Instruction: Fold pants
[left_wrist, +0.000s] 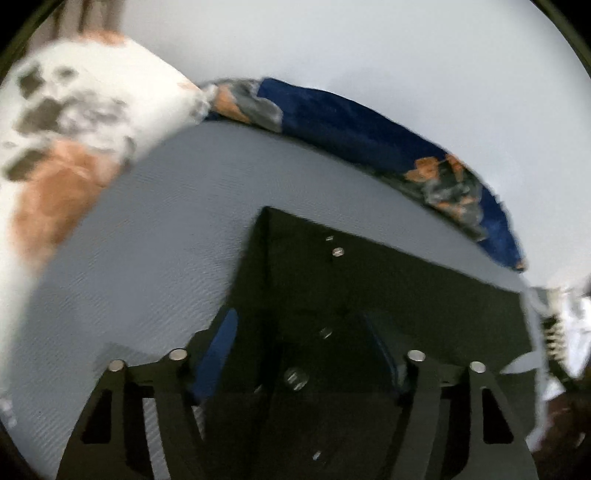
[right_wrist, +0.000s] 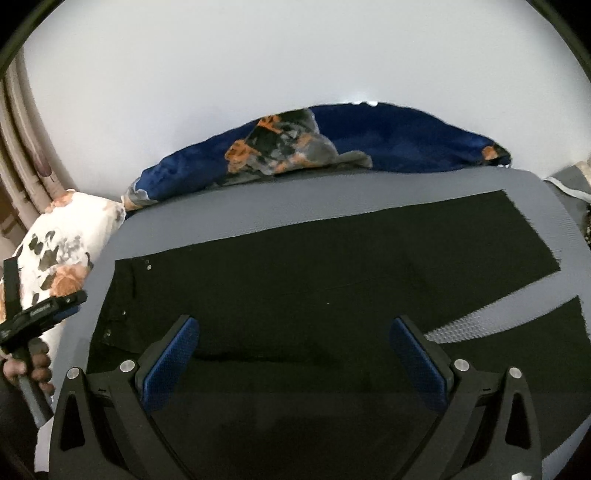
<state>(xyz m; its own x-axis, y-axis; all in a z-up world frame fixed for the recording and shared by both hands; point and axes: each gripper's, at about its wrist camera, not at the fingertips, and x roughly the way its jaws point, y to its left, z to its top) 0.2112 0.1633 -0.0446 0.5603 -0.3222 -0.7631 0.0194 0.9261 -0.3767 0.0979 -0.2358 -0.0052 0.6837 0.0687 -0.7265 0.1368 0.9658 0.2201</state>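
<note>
Black pants (right_wrist: 314, 266) lie flat on a grey sheet (right_wrist: 332, 199), waist at the left, the two legs spread to the right. My right gripper (right_wrist: 295, 332) is open above the pants' near edge, touching nothing. My left gripper (left_wrist: 299, 332) is open over the waistband end (left_wrist: 332, 280), where metal buttons show; its blue pads (left_wrist: 218, 350) hold nothing. The left gripper also shows at the left edge of the right wrist view (right_wrist: 40, 310), held by a hand.
A white floral pillow (left_wrist: 70, 122) lies left of the pants. A dark blue floral blanket (right_wrist: 332, 144) runs along the far edge of the sheet. A pale wall (right_wrist: 295, 55) stands behind. Light cloth (left_wrist: 561, 332) lies at the right.
</note>
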